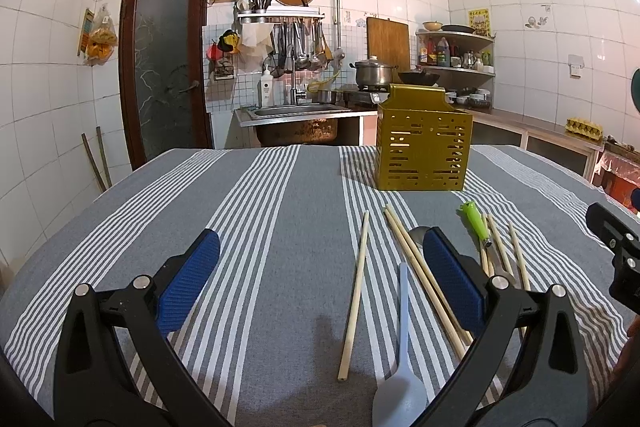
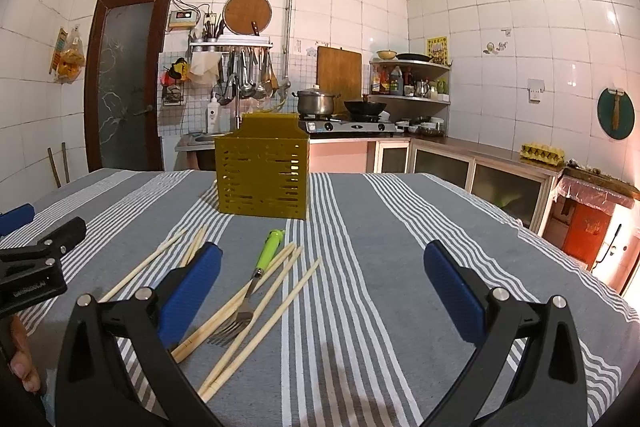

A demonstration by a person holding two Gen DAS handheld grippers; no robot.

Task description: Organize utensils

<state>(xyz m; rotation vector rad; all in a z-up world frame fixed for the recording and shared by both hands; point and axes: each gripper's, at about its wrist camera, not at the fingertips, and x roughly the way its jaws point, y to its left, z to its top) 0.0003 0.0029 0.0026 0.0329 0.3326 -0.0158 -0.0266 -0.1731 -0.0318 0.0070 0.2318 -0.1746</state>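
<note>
Left wrist view shows both hand-held grippers, left (image 1: 320, 275) and right (image 2: 322, 287), spread and empty above the surface (image 1: 280, 211); pickup has not begun, so the next move is probably closing on a chopstick (image 1: 354, 297) for the yellow holder (image 1: 424, 143).

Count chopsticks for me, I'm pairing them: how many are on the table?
7 chopsticks: one alone leftmost, two together beside it, four around the green fork; fingers may hide more.

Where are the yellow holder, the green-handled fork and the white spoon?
yellow holder (image 2: 262, 183): right wrist view, on its slotted front wall.
green-handled fork (image 2: 269, 253): right wrist view, on the green handle.
white spoon (image 1: 400, 401): left wrist view, on the bowl.
</note>
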